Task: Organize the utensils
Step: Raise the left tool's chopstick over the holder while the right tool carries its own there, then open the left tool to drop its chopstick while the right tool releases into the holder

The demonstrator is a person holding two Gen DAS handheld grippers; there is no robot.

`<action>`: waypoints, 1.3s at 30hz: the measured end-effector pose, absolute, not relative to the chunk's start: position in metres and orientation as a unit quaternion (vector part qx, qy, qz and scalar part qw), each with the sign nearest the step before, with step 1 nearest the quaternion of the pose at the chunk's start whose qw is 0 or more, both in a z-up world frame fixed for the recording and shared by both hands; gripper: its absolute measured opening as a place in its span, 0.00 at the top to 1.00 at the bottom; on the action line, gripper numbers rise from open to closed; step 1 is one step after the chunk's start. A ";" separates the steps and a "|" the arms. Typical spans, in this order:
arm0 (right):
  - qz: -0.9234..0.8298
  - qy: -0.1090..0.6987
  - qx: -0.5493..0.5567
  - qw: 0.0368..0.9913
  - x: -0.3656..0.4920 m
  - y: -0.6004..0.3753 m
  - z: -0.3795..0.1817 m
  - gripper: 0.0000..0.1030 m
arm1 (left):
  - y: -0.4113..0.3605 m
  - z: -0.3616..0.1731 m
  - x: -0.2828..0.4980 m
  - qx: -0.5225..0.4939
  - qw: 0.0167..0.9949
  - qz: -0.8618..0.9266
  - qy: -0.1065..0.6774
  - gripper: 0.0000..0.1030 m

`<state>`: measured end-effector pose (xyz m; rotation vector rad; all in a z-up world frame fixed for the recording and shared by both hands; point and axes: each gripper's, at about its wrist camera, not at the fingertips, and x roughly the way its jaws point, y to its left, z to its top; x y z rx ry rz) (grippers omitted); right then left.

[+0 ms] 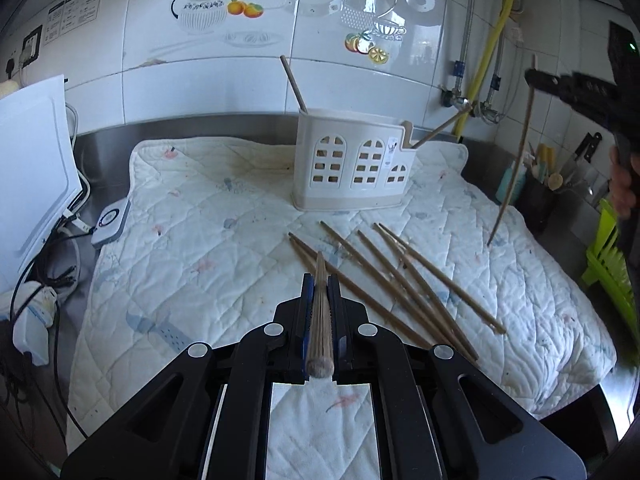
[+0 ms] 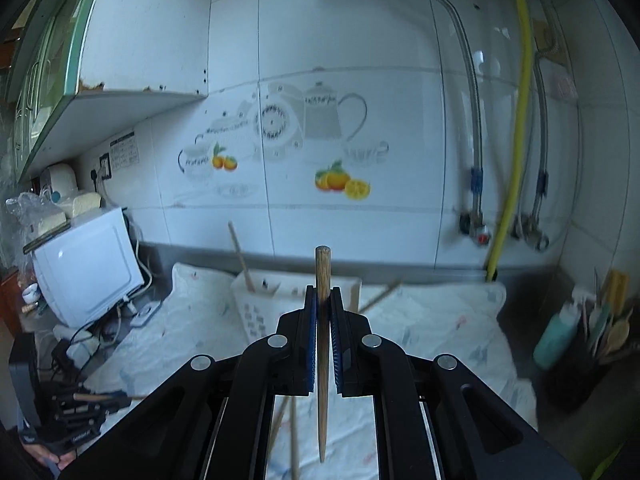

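The left claw (image 1: pixel 320 280) is clenched on a single wooden chopstick (image 1: pixel 320 312), which lies lengthwise between its blue-padded fingers, the blunt round butt end facing the camera and the shaft running forward. The wood is pale brown with a fine streaked grain.

The right claw (image 2: pixel 323 292) grips another chopstick (image 2: pixel 322 344) that stands nearly upright, its flat thick end above the fingertips and its thin tapered tip pointing down. In the left wrist view this chopstick hangs from the right claw, high at the right edge, over the quilted cloth (image 1: pixel 200 248).

Seven loose chopsticks (image 1: pixel 400 284) lie fanned out on the cloth, crossing one another, just in front of the cream utensil holder (image 1: pixel 352 160). The holder has arched window cut-outs in its front wall and stands on the cloth near the tiled wall. Two chopsticks lean out of it, one (image 1: pixel 294 86) slanting up to the left from the tall compartment, the other (image 1: pixel 438 128) slanting right from the low end. The cloth covers a steel table (image 1: pixel 104 148).
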<state>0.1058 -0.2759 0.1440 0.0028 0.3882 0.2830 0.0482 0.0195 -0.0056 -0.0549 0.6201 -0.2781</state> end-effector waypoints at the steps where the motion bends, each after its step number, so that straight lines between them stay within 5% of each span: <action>1: 0.143 0.189 -0.001 0.972 0.113 -0.275 0.152 0.93 | 0.020 -0.003 0.049 -0.027 0.943 -0.138 0.303 0.95; 12: 0.125 0.141 0.013 0.982 0.207 -0.256 0.199 0.93 | 0.028 0.027 0.070 -0.031 0.947 -0.155 0.281 0.95; 21: 0.102 0.174 0.029 0.979 0.284 -0.244 0.163 0.93 | 0.030 0.045 0.088 -0.030 0.950 -0.157 0.268 0.95; 39: 0.108 0.206 0.007 0.973 0.254 -0.256 0.125 0.92 | 0.001 0.155 0.134 -0.023 0.973 -0.182 0.140 0.96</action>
